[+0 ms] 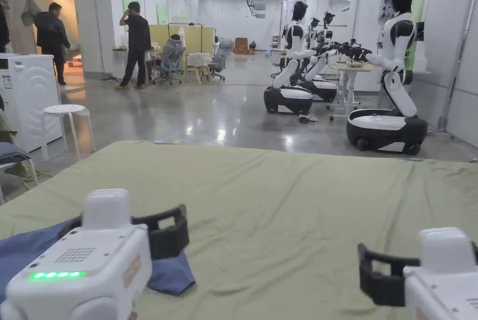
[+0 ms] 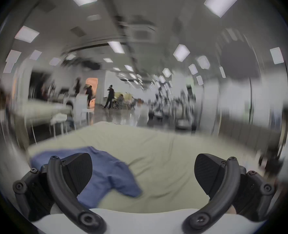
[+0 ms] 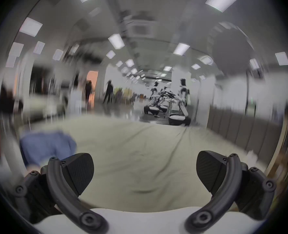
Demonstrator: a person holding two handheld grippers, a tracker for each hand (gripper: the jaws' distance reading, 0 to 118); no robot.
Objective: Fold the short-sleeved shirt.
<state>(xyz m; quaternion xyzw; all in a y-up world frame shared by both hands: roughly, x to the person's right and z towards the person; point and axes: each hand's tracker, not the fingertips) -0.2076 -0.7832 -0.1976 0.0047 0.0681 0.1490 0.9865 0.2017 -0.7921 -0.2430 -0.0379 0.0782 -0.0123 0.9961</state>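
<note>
Blue fabric: the short-sleeved shirt (image 1: 170, 276) is lying bunched at the near left of the olive-green sheet (image 1: 280, 204) covering the desk, no collar or hem telling.
Shirt axis: the heap is stretching from the left edge toward the middle, ending in a blunt corner that is pointing right and toward the person.
Left hand-held gripper (image 1: 169, 236): it is hovering just over the shirt, its jaws standing wide apart with nothing between them; contact with the cloth cannot be told.
Right hand-held gripper (image 1: 380, 272): it is hanging over bare sheet at the near right, well apart from the shirt, jaws spread wide and gripping nothing.
Head view: it is showing both white housings from behind, a green light strip glowing on the left one, and a white stool (image 1: 65, 113) standing beyond the desk's left corner.
Left gripper view: the shirt (image 2: 106, 173) is lying behind the left jaw, its corner reaching into the gap.
Right gripper view: the shirt (image 3: 45, 144) is sitting off to the left, blurred, beyond its jaws; creases are running across the sheet ahead.
</note>
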